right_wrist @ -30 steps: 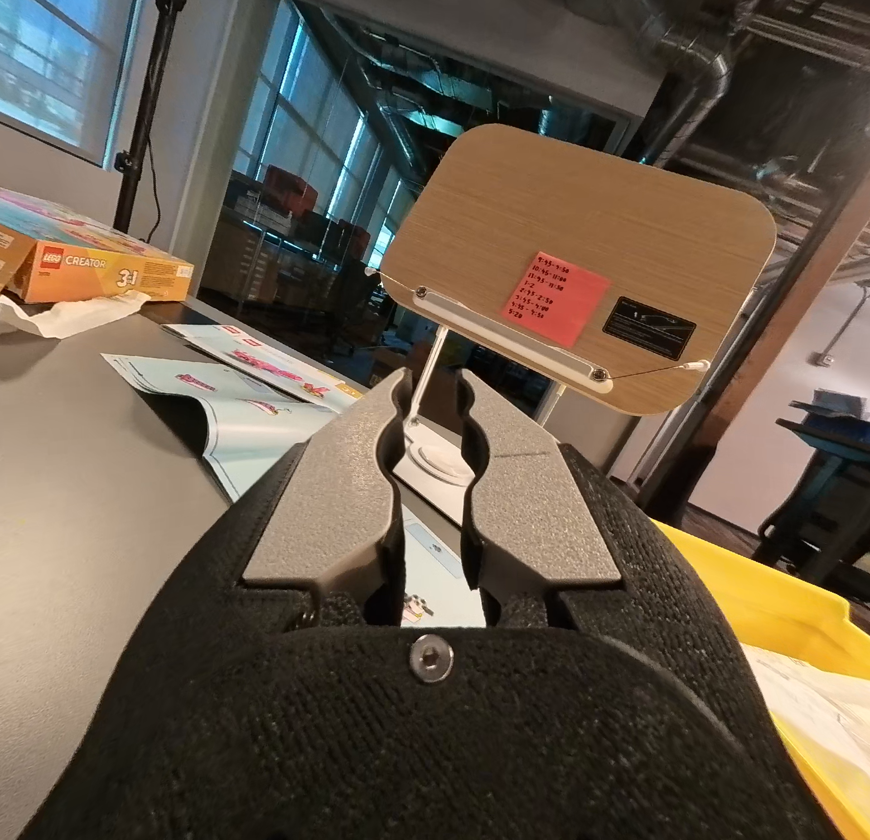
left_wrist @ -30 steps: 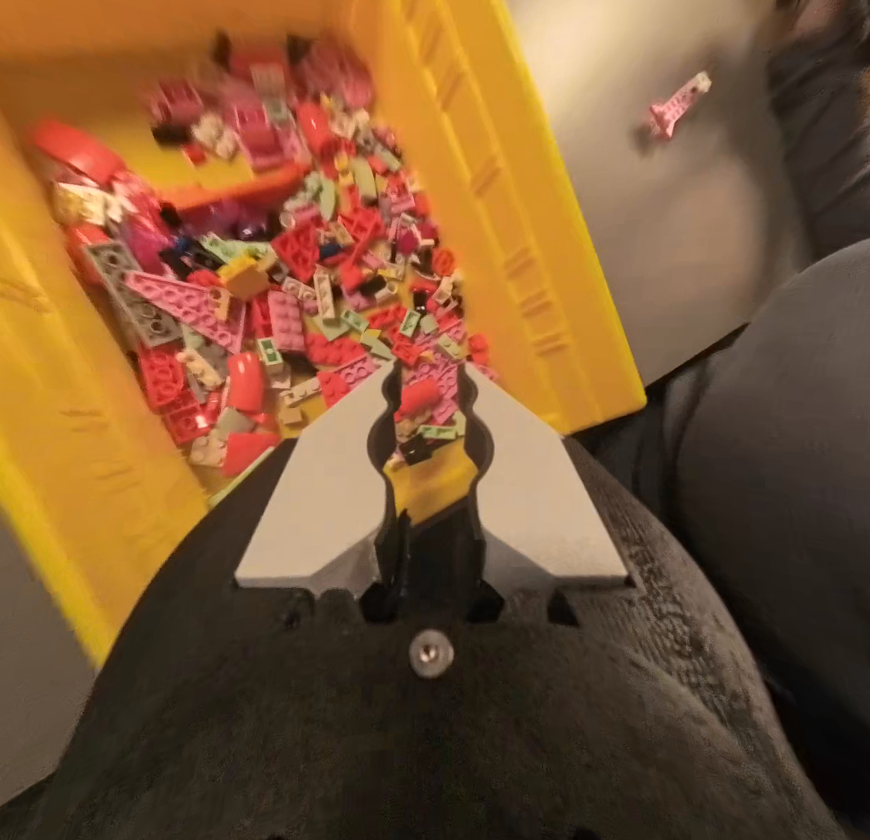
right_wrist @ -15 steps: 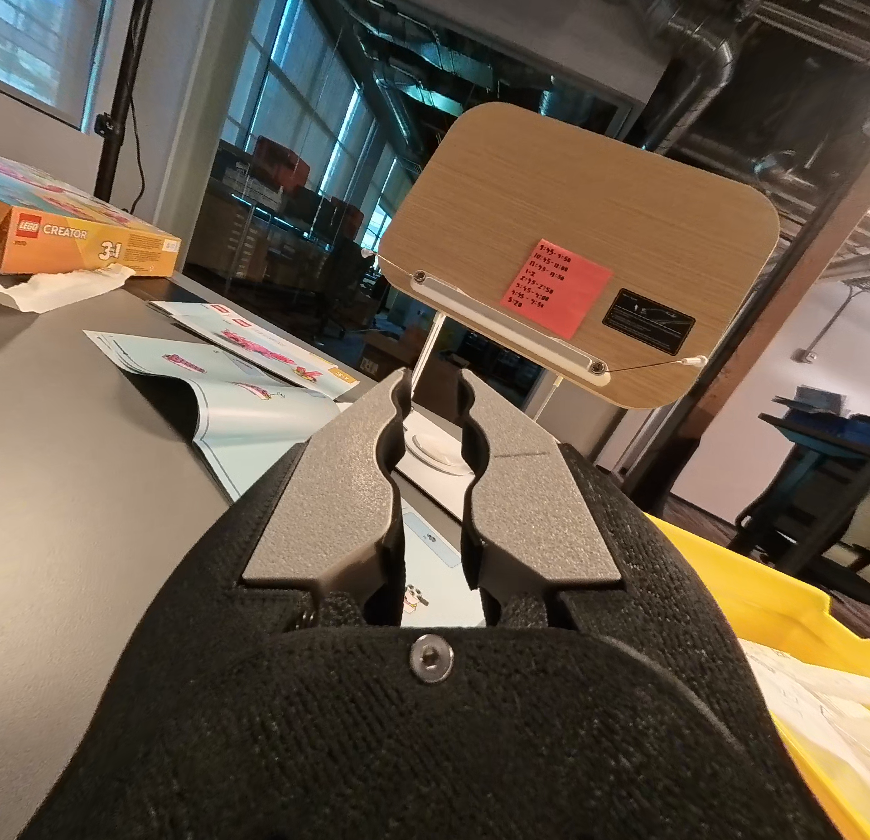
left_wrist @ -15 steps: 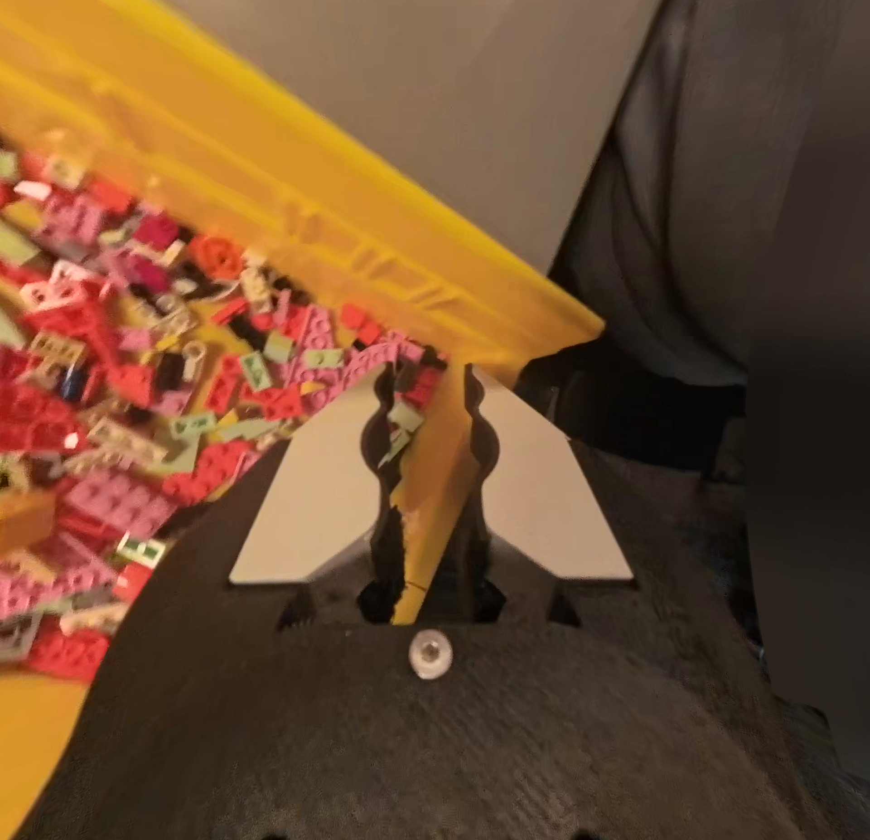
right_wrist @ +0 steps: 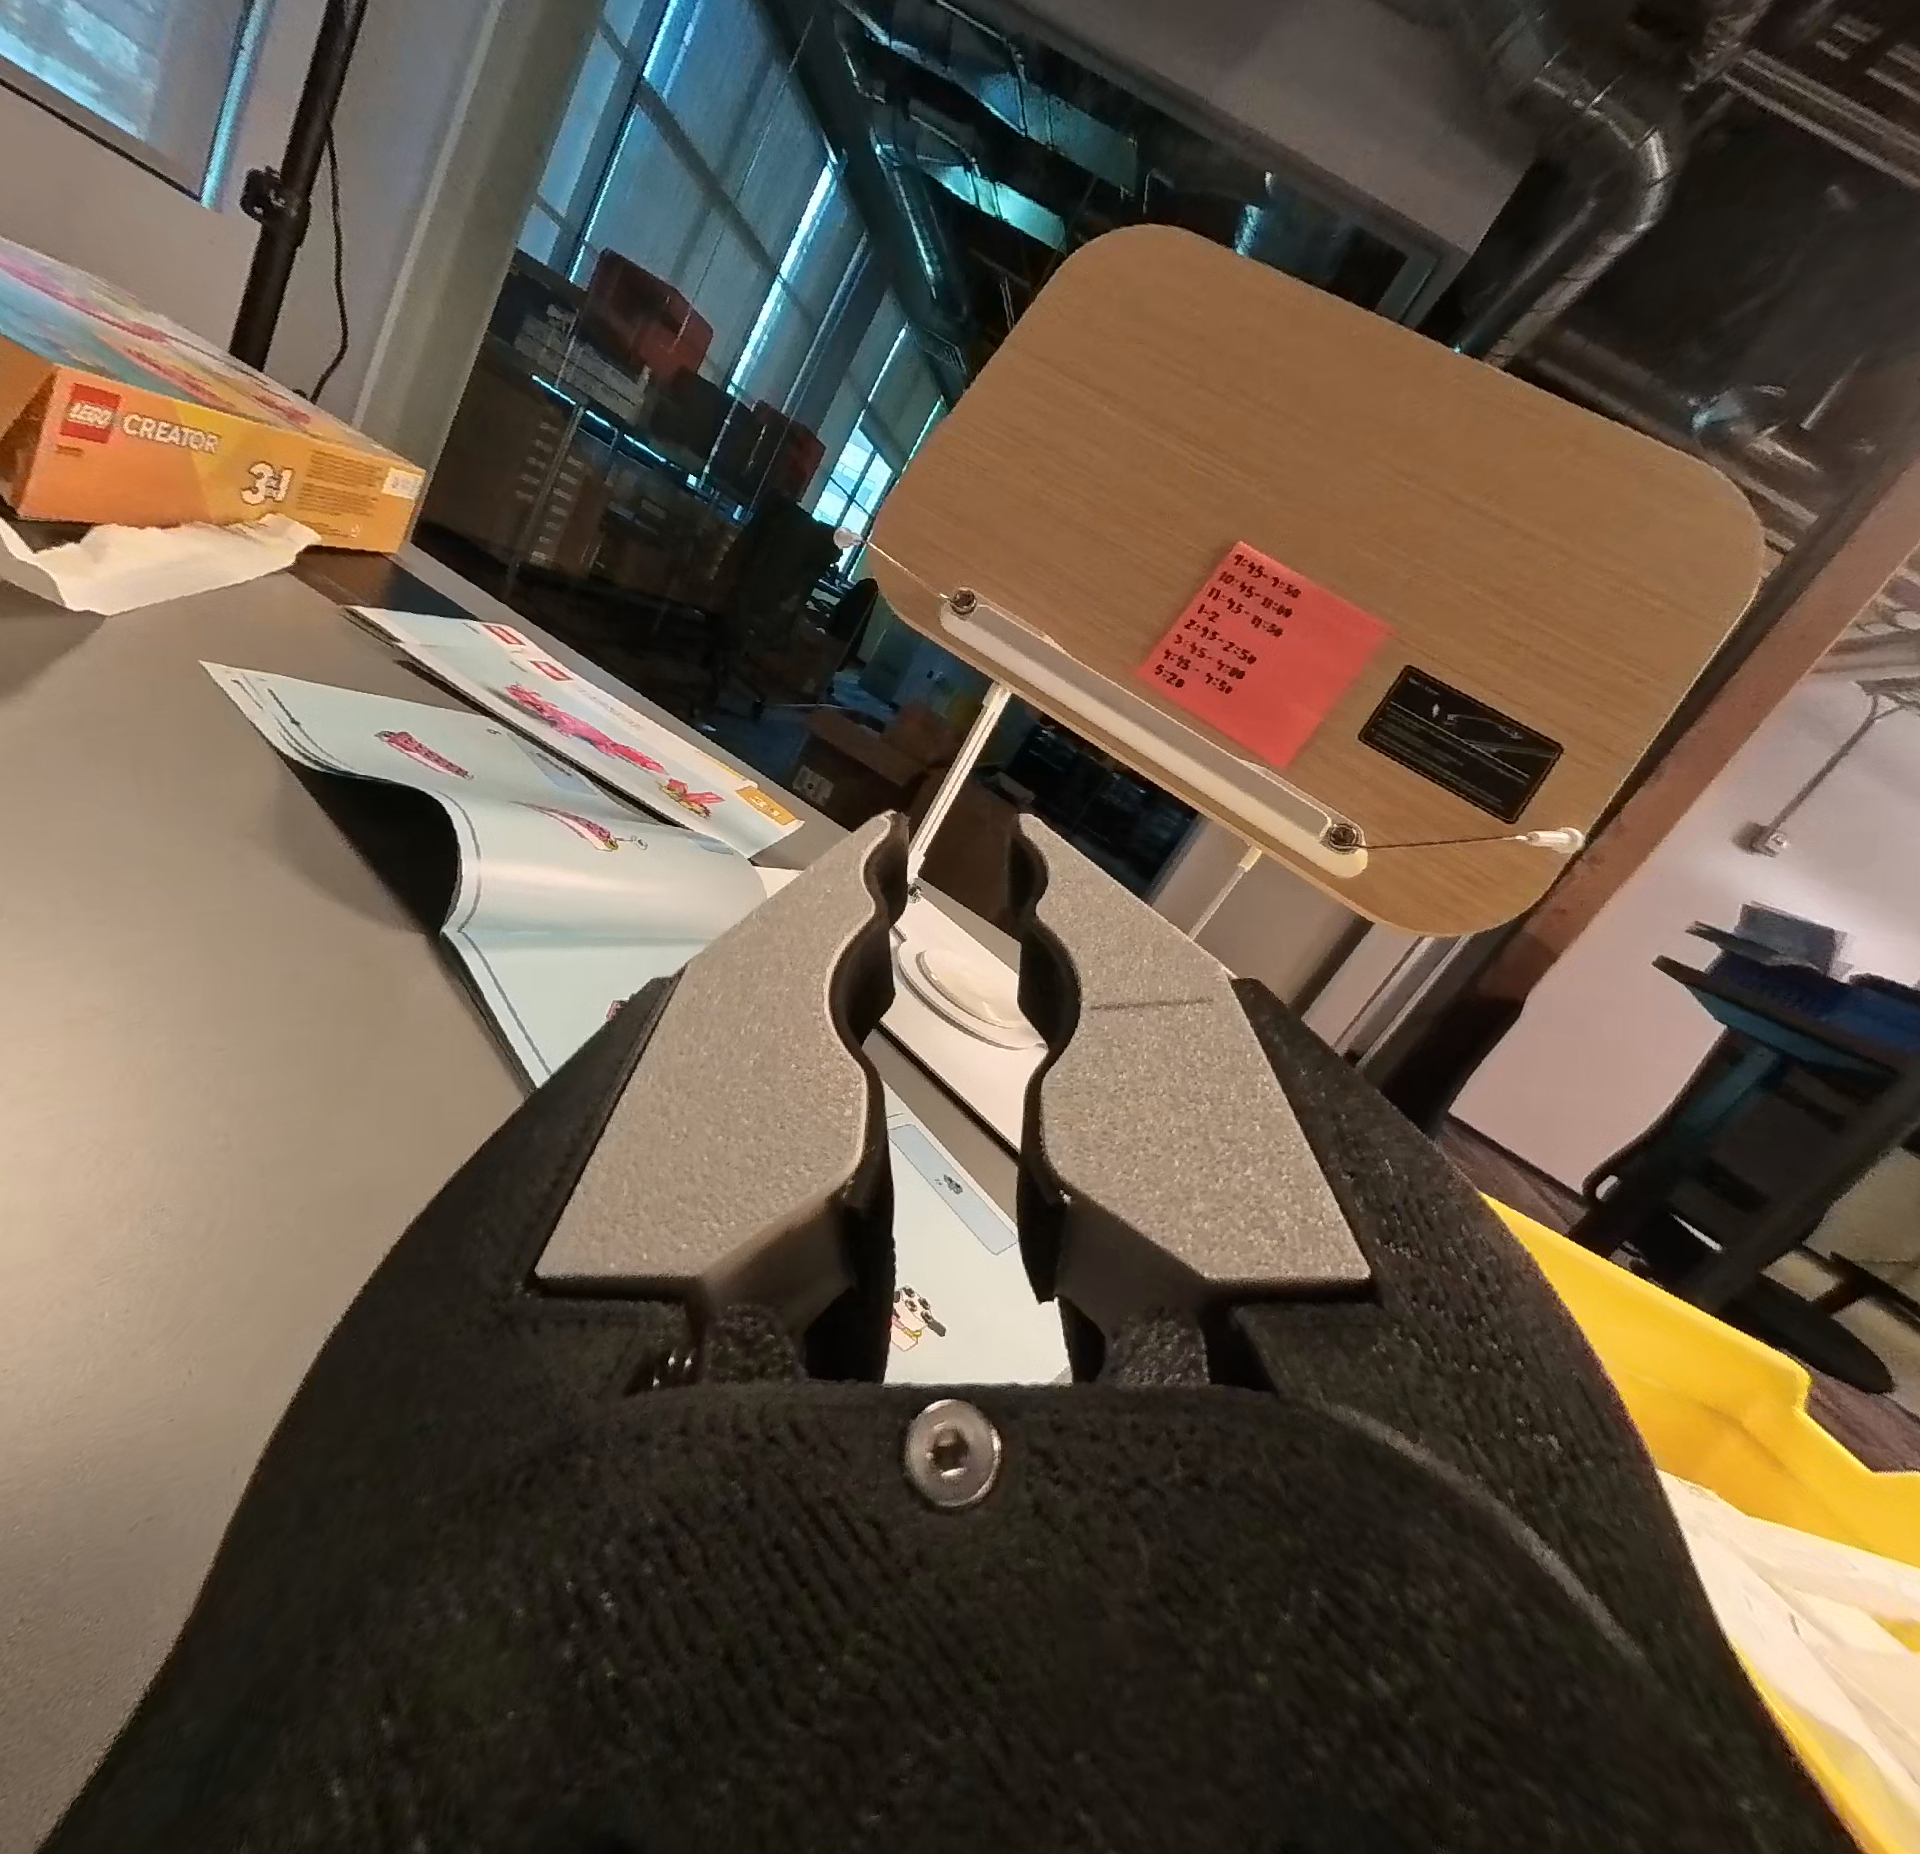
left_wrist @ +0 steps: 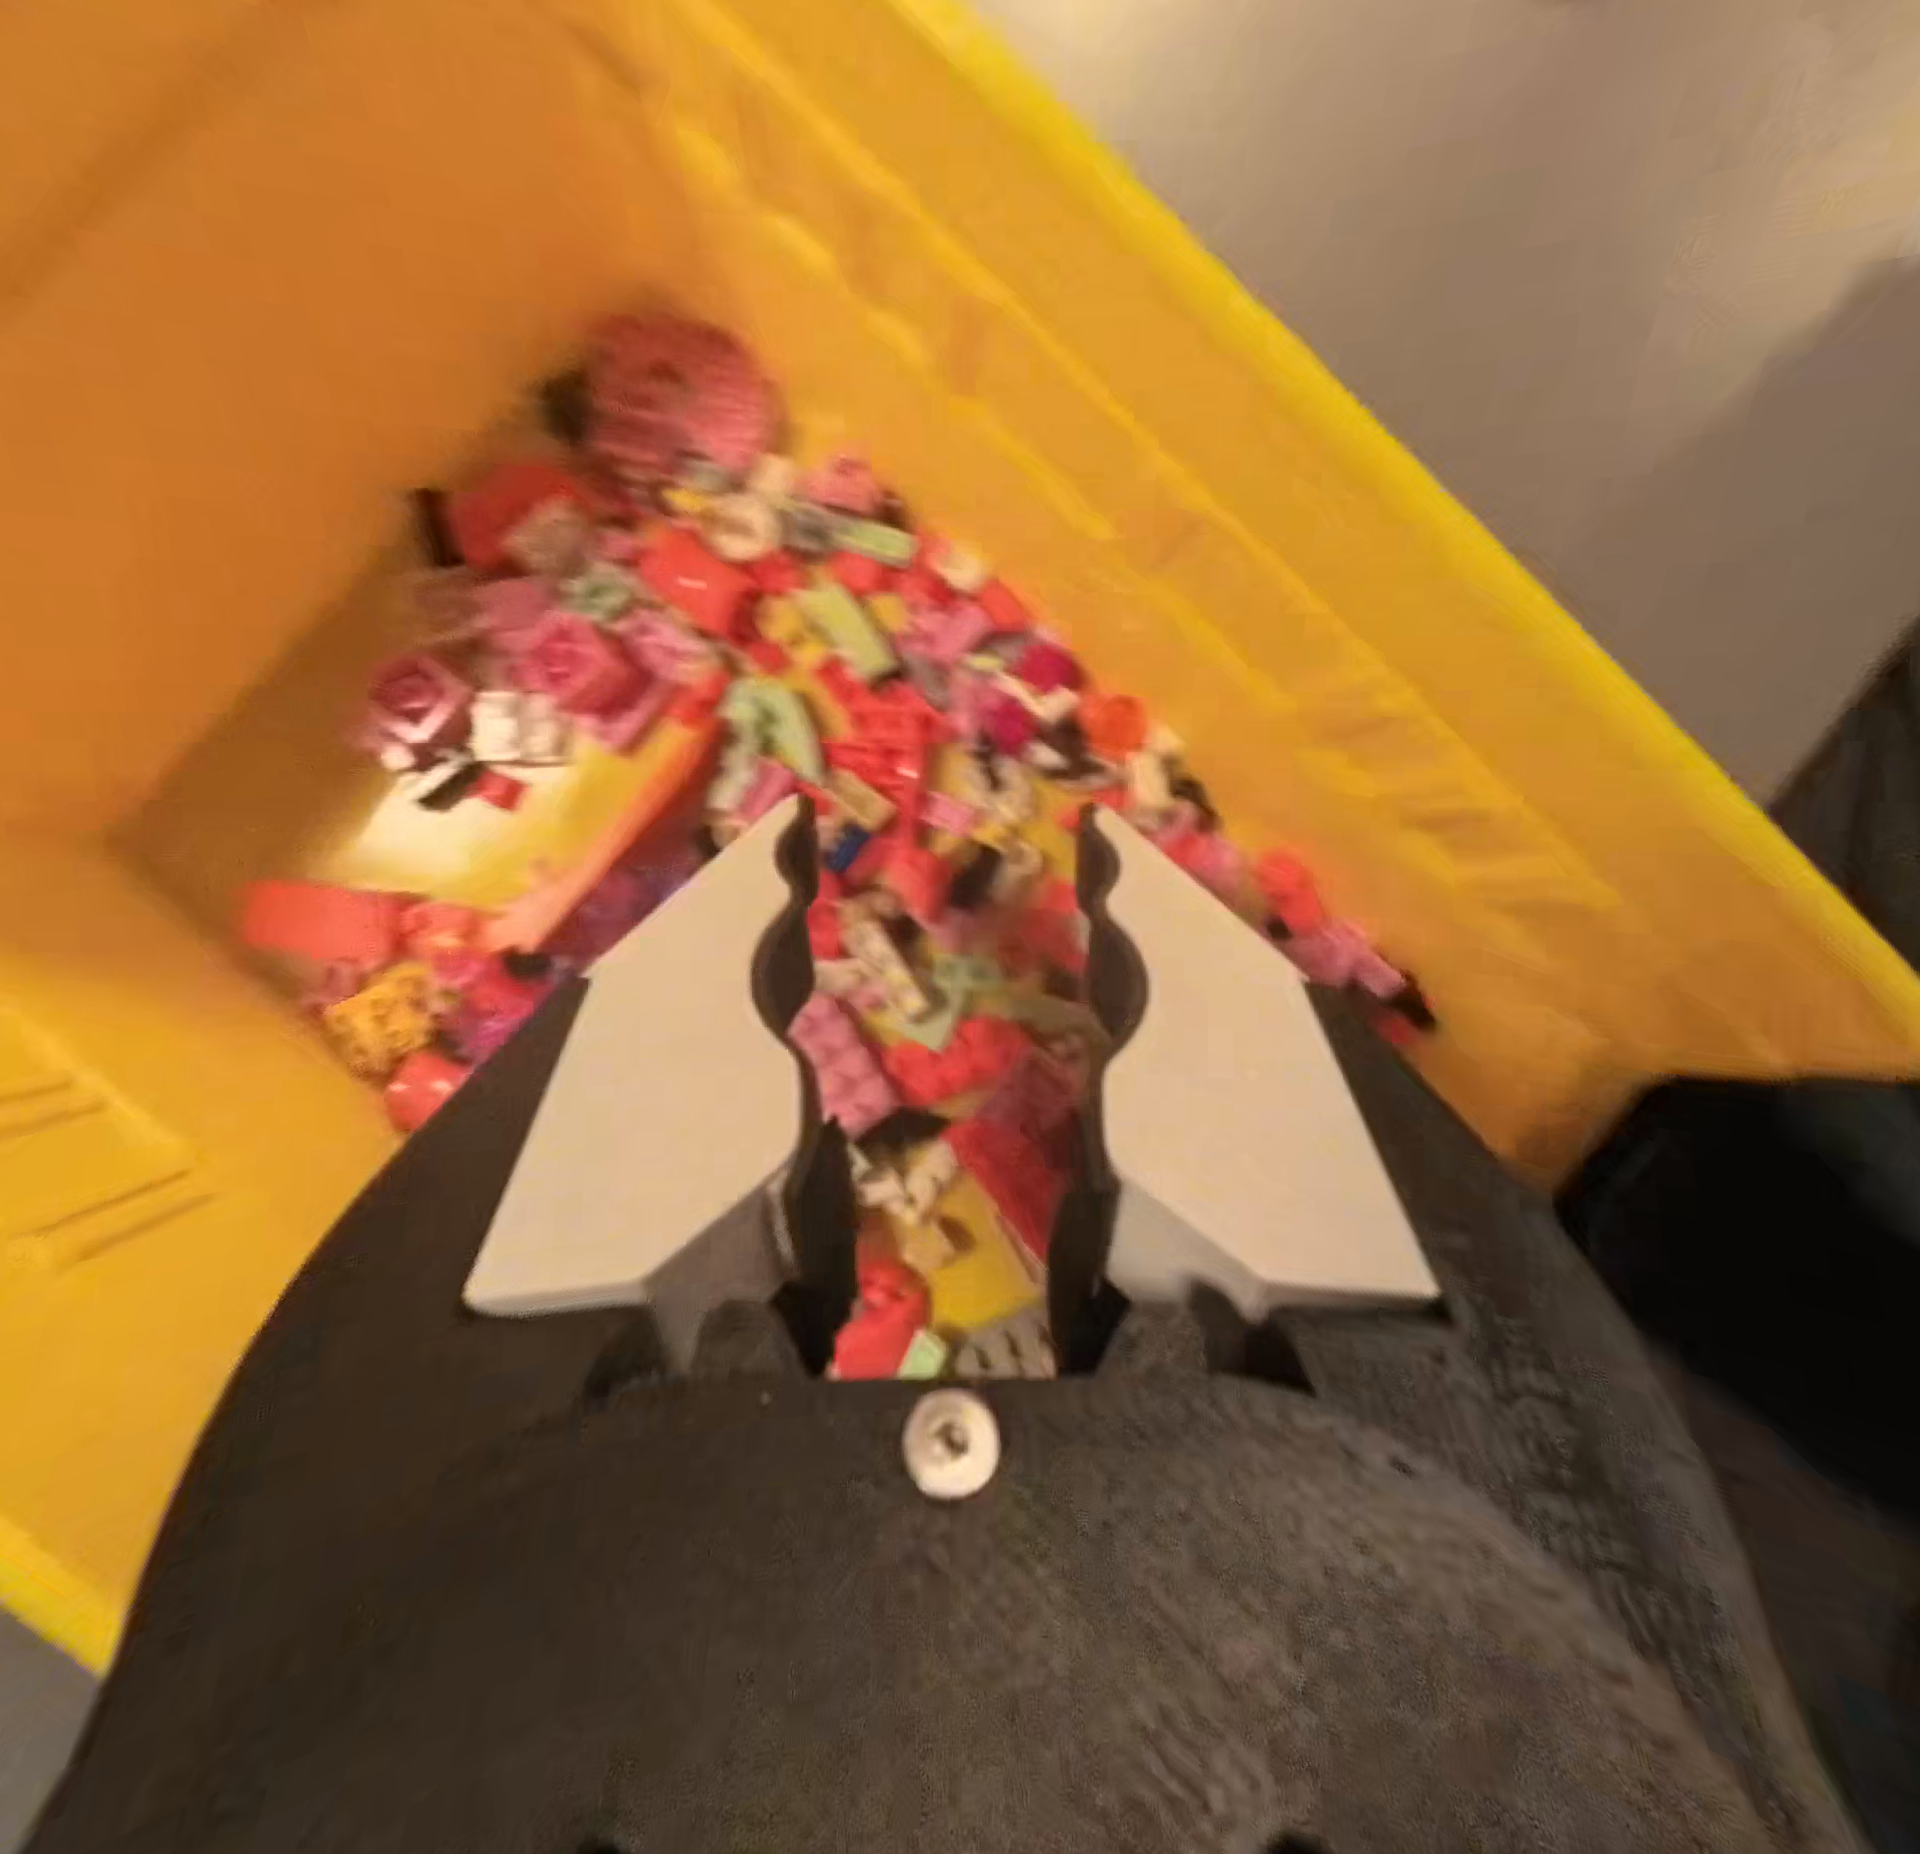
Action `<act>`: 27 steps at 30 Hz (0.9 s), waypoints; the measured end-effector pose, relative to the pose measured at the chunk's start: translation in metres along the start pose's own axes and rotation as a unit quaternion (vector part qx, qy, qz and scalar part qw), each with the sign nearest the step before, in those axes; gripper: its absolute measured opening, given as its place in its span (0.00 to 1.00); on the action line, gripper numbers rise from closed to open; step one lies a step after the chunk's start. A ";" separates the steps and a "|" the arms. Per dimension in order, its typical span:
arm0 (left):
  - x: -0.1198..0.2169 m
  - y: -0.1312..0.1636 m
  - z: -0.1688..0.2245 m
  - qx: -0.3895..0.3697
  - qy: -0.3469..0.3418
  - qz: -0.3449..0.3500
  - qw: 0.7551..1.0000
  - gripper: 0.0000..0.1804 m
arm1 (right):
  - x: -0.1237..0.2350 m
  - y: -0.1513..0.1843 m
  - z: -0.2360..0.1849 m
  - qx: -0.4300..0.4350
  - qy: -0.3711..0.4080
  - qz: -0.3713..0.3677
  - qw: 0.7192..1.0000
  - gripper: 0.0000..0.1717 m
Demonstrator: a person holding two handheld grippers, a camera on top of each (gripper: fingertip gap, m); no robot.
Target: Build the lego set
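The left gripper (left_wrist: 940, 817) hangs over the open yellow bin (left_wrist: 1195, 516), its pale fingers (left_wrist: 665, 1077) spread wide with nothing between them. Directly beneath lies a jumbled heap of toy bricks (left_wrist: 831, 765), red, pink, pale green and yellow, piled along the bin's floor and banked against its right wall. The picture is blurred, so single bricks are hard to pick out; a big round pink piece (left_wrist: 675, 391) sits at the far end of the heap. The fingertips hover above the pile, and whether they touch it I cannot tell.

The right gripper (right_wrist: 956, 833) is held low over the grey worktop (right_wrist: 156, 921), its grey fingers (right_wrist: 748, 1066) parted by a narrow gap, gripping nothing. Just ahead of it stands a wooden book stand (right_wrist: 1299, 516) on a white base, bearing a pink sticky note (right_wrist: 1262, 651). To the left, open instruction booklets (right_wrist: 540, 838) lie on the worktop, and a toy box (right_wrist: 208, 443) rests towards the far left edge beside crumpled white paper (right_wrist: 135, 557). The bin's yellow rim (right_wrist: 1683, 1368) shows at the right.
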State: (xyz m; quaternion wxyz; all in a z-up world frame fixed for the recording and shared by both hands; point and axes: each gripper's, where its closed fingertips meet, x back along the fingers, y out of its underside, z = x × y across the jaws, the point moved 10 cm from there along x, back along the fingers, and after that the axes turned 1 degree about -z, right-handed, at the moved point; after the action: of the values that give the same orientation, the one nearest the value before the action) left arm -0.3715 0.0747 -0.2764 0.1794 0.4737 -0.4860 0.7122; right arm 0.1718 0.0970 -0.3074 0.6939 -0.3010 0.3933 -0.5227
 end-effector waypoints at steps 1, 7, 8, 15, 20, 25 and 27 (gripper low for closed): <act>-0.001 -0.001 -0.011 0.020 -0.004 0.002 1.000 0.33 | 0.000 0.000 0.000 0.000 -0.001 0.000 1.000 0.10; -0.030 -0.007 -0.038 -0.007 -0.035 -0.076 0.997 0.53 | 0.000 0.001 0.001 -0.007 -0.003 -0.002 1.000 0.10; -0.034 -0.008 -0.038 -0.008 -0.024 -0.088 0.996 0.50 | 0.000 0.001 0.000 -0.007 -0.004 -0.002 1.000 0.10; -0.031 0.000 -0.029 0.012 0.055 -0.149 0.987 0.27 | -0.001 0.001 -0.001 -0.005 -0.014 -0.002 1.000 0.10; -0.019 0.014 -0.017 -0.012 0.047 -0.220 0.974 0.14 | -0.002 0.001 -0.003 0.000 -0.021 -0.002 1.000 0.10; -0.007 -0.009 -0.018 0.001 0.023 -0.101 0.995 0.26 | -0.002 0.001 -0.005 0.005 -0.024 -0.003 1.000 0.10; -0.005 -0.021 -0.022 -0.012 -0.006 -0.040 0.999 0.28 | -0.002 0.001 -0.005 0.006 -0.024 -0.004 1.000 0.10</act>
State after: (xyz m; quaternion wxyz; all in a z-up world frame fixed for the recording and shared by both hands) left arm -0.3652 0.1047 -0.2717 0.2108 0.4948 -0.4764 0.6955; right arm 0.1677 0.0991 -0.3098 0.7028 -0.3106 0.3724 -0.5205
